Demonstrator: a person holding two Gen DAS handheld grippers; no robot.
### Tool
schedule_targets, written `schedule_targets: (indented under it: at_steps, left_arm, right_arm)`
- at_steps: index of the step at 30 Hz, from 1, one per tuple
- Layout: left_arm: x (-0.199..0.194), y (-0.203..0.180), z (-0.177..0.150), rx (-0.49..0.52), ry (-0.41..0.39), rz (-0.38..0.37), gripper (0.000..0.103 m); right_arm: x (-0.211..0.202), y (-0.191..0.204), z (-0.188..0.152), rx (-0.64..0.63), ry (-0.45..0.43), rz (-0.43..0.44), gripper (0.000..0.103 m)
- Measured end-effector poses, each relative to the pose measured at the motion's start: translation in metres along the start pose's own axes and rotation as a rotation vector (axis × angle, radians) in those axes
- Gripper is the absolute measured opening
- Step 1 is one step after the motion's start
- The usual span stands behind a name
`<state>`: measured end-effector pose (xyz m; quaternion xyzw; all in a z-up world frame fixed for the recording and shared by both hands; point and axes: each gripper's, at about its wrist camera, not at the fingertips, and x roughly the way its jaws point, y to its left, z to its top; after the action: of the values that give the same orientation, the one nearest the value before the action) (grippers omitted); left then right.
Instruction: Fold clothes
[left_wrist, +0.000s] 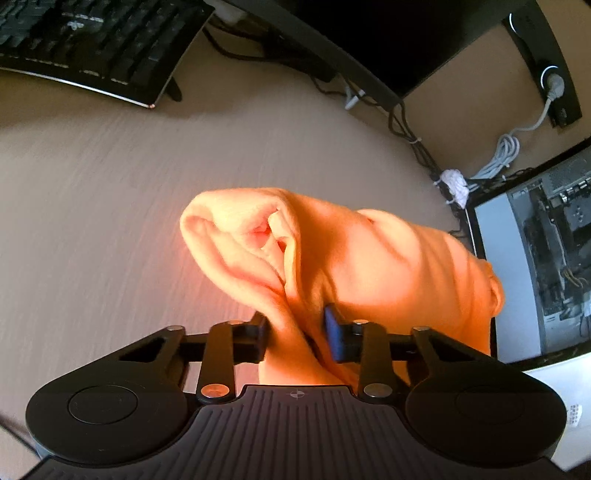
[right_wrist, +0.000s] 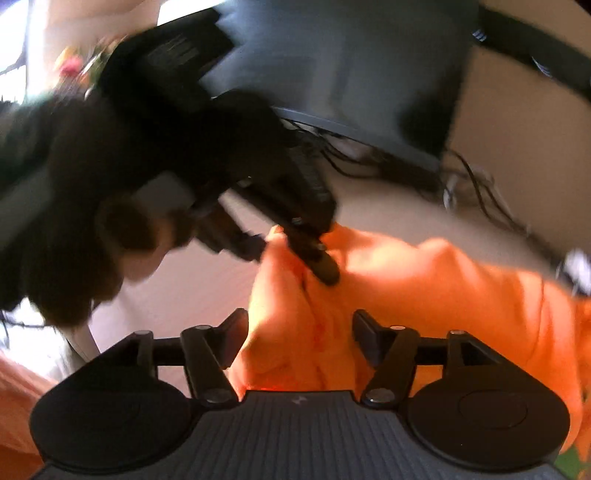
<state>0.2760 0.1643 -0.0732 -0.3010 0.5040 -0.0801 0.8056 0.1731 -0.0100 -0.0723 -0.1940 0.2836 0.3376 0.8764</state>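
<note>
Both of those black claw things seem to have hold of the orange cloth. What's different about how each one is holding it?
The left gripper pinches a thin bunch of the orange cloth; the right gripper clamps a thicker wad. The left gripper's jaws sit close together, the right's wider apart. The left gripper's fingers look blue on the inside, while the right's look black. Both are shut on the same cloth, lifted off the table.

A black keyboard (left_wrist: 92, 48), tangled cables (left_wrist: 406, 129) and an open computer case (left_wrist: 546, 258) sit on the beige desk (left_wrist: 110, 203).

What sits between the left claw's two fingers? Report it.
A bunched fold of the orange garment, pinched in the left claw, seen in the left wrist view.
</note>
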Motion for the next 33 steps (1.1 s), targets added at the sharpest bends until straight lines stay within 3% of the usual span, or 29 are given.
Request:
schedule_targets:
  at_steps: [2,5,7,8,9,11,12,13,15,17,20,23,27,33]
  left_arm:
    - [-0.008,-0.001,0.001,-0.042,0.014,-0.041,0.022]
    - [-0.022,-0.006,0.000,-0.077,0.020,-0.104,0.021]
    - [-0.028,-0.011,0.000,-0.070,0.020,-0.136,0.020]
    - [-0.030,-0.013,0.000,-0.065,0.022,-0.152,0.020]
    - [-0.032,-0.014,0.000,-0.061,0.025,-0.173,0.021]
    - [-0.036,-0.015,0.002,-0.052,0.017,-0.206,0.036]
    - [-0.041,-0.015,0.004,-0.037,-0.008,-0.213,0.038]
    - [-0.048,-0.015,0.006,-0.015,-0.044,-0.216,0.042]
    - [-0.063,-0.016,0.010,0.036,-0.122,-0.216,0.061]
    - [-0.078,-0.017,0.013,0.110,-0.226,-0.193,0.082]
    - [-0.085,-0.017,0.013,0.190,-0.302,-0.154,0.089]
    - [-0.073,-0.021,0.011,0.225,-0.273,-0.171,0.092]
    - [-0.045,-0.042,0.008,0.328,-0.209,-0.167,0.093]
    - [0.011,-0.103,0.012,0.454,-0.140,-0.180,0.093]
  right_arm:
    - [0.005,0.009,-0.001,-0.061,-0.006,-0.032,0.063]
    - [0.016,0.016,-0.002,-0.135,-0.013,-0.102,0.072]
    - [0.026,0.017,-0.002,-0.174,-0.013,-0.145,0.072]
    - [0.030,0.014,-0.002,-0.165,-0.008,-0.153,0.065]
    - [0.034,0.009,-0.002,-0.135,0.000,-0.161,0.044]
    - [0.035,-0.011,0.003,0.018,0.023,-0.129,0.031]
    - [0.034,-0.026,0.005,0.136,0.033,-0.089,0.024]
    - [0.031,-0.045,0.006,0.287,0.042,-0.028,0.022]
    - [0.026,-0.084,0.002,0.595,0.055,0.109,0.014]
    - [0.018,-0.121,-0.011,0.890,0.043,0.245,0.013]
    - [0.001,-0.155,-0.042,1.195,-0.004,0.367,0.013]
    - [-0.005,-0.180,-0.080,1.498,-0.040,0.502,0.013]
    - [-0.020,-0.192,-0.107,1.621,-0.064,0.526,0.013]
    - [-0.049,-0.205,-0.119,1.643,-0.122,0.547,0.013]
